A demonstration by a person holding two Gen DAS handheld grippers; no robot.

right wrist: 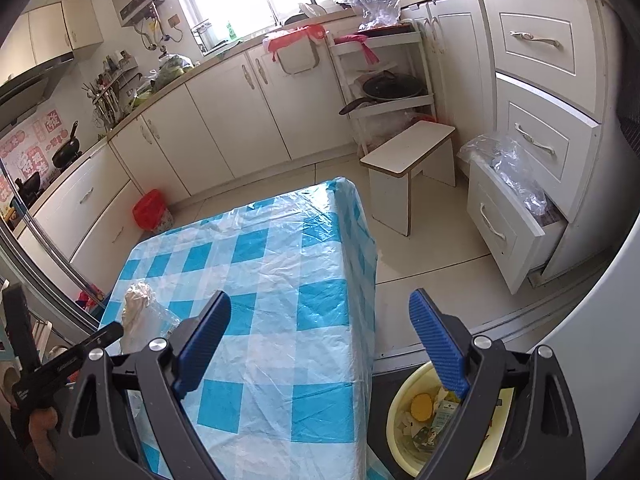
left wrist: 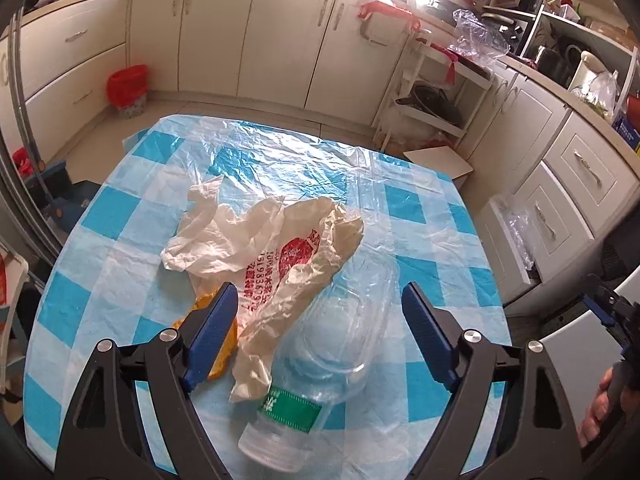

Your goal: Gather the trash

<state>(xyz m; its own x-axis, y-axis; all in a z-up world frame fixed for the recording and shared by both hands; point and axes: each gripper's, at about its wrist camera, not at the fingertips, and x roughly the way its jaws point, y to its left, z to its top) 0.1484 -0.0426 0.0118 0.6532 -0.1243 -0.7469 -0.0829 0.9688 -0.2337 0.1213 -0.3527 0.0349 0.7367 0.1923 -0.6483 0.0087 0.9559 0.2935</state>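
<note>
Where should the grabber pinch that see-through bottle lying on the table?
Pinch the bottle across its round middle, coming straight down. It lies on its side between the open left gripper fingers, cap toward the camera. The crumpled bag overlaps its far end.

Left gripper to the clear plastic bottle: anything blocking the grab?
Partly. The crumpled white bag drapes over the clear plastic bottle on its left side, between the open left gripper fingers. An orange scrap lies by the left finger. The bottle's right side looks unobstructed.
</note>
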